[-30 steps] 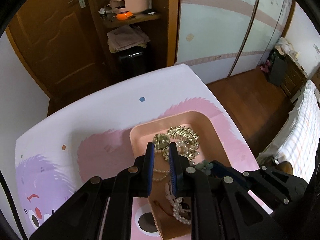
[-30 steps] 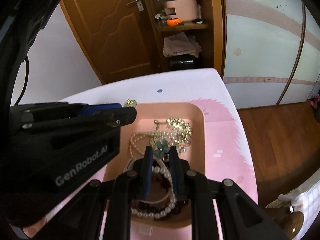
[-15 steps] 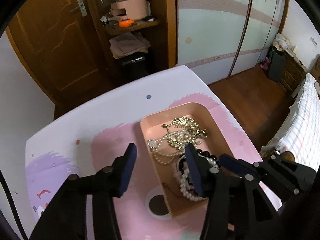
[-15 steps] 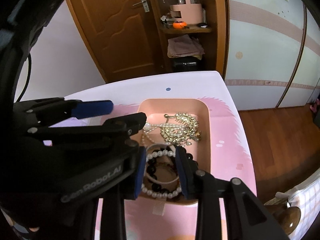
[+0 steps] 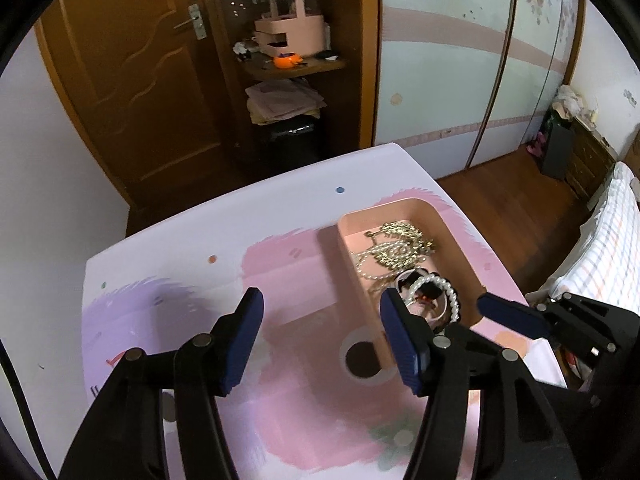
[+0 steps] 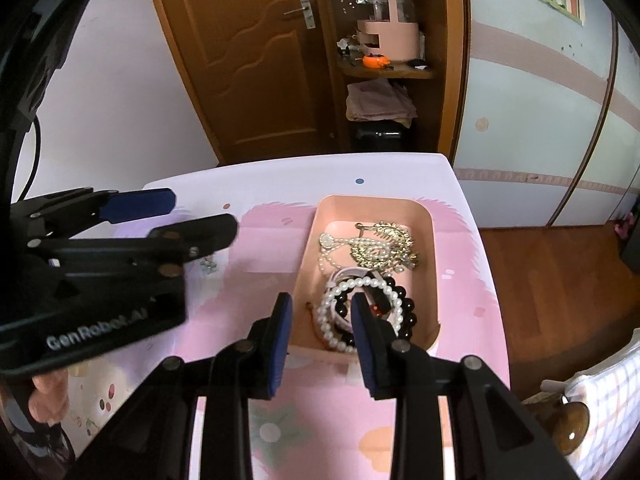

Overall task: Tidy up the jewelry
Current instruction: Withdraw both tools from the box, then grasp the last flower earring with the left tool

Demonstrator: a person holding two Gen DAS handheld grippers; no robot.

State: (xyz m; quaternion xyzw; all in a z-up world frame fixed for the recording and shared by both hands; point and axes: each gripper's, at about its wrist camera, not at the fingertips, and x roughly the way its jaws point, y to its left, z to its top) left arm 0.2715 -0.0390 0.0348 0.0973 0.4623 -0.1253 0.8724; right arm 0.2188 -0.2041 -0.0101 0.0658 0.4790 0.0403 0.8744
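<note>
In the left wrist view, the left gripper (image 5: 322, 340) is seen at the lower centre of the frame with its blue-padded fingers (image 5: 244, 342) spread wide and nothing held between them. Below it the table (image 5: 240, 216) is covered by a cloth printed in pink and lilac. The pink tray (image 5: 456, 236) is found right of centre, standing on the table, and its near left corner is partly hidden behind the right-hand finger of this gripper. At the lower right edge of the same frame the right gripper (image 5: 516, 316) is shown from the side, one blue pad pointing toward the tray.

In the right wrist view, the right gripper (image 6: 322, 344) is placed at the lower centre, its fingers parted moderately and empty (the gap frames the tray's near wall). The tray is seen just above them. Inside it, a gold necklace (image 6: 384, 240) and a thin string of small pearls (image 6: 332, 256) are piled in the far half, while a pearl bracelet (image 6: 352, 312) and a black bead bracelet (image 6: 404, 312) are stacked in the near half, touching one another. The left gripper fills the left side of this frame, its fingers apart. A small pale trinket (image 6: 209, 266) is lying on the cloth just beside that gripper; its kind cannot be told.

A wooden door (image 6: 240, 60) and a shelf bearing a pink box (image 6: 390, 40) are seen at the top.
</note>
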